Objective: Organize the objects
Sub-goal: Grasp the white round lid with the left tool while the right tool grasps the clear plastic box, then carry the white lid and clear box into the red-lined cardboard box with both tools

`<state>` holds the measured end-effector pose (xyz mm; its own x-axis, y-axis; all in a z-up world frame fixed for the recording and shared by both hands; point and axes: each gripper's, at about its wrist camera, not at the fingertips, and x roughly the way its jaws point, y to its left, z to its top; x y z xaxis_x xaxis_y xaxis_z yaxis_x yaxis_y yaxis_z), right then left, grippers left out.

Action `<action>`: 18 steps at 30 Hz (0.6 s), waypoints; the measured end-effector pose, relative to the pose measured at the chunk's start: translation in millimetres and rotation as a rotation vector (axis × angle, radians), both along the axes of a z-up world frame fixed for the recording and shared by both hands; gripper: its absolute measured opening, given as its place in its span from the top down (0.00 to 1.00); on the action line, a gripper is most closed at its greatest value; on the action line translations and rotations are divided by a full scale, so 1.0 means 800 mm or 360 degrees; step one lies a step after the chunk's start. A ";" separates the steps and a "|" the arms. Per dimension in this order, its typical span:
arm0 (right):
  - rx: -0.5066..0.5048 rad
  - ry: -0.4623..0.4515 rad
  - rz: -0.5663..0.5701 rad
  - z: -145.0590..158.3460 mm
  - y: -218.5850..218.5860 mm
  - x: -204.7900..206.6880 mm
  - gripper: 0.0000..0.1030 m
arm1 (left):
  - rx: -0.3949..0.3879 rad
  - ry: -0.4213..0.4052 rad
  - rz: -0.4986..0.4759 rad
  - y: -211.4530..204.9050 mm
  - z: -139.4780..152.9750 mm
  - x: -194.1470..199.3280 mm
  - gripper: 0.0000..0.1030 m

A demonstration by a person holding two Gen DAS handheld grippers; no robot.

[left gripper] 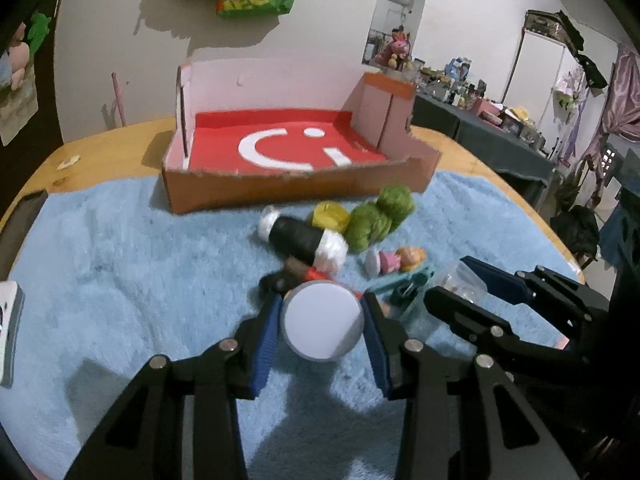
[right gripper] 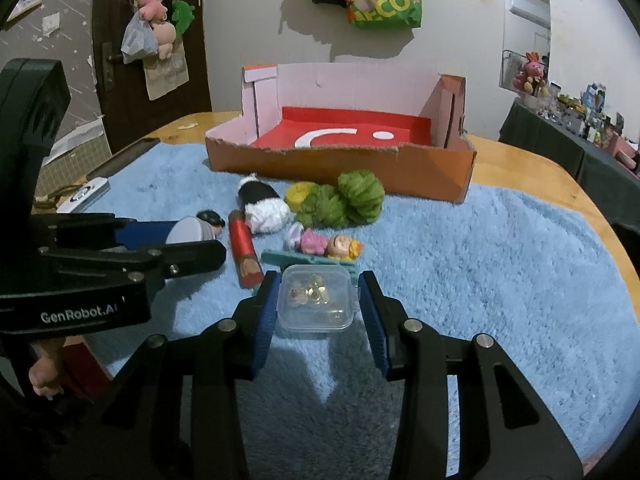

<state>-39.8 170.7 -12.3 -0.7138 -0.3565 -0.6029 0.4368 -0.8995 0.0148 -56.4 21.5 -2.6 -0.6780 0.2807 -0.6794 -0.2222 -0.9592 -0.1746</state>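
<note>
Clamping a round white-faced disc [left gripper: 322, 321], the left gripper [left gripper: 323, 328] holds it before the orange box [left gripper: 280, 190], flat face toward the camera. The right gripper [right gripper: 318, 304] squeezes one clear case [right gripper: 316, 298]. Two green yarn balls [right gripper: 348, 198] lie near the box; one red spool [right gripper: 244, 252] points its long axis boxward.

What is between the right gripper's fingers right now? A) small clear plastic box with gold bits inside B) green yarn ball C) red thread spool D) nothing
A: in the right wrist view the small clear box sits between the blue pads of the right gripper, while the green yarn and red spool lie on the blue rug.
</note>
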 end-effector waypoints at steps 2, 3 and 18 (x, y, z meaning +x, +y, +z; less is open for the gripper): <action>-0.0021 0.0021 0.0005 0.013 0.001 -0.003 0.63 | 0.0003 0.0032 0.0001 0.000 0.012 -0.001 0.59; -0.0030 0.0034 0.0006 0.020 0.001 -0.005 0.63 | 0.0008 0.0047 0.0003 0.000 0.018 -0.003 0.59; -0.0130 0.0119 -0.0003 0.095 0.007 -0.069 0.63 | 0.0043 0.0110 0.0039 -0.010 0.067 -0.070 0.59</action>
<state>-95.3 176.0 63.5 -0.7563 -0.4010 -0.5169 0.4378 -0.8973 0.0556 -112.3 13.4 51.1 -0.7299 0.2812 -0.6230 -0.2111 -0.9596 -0.1857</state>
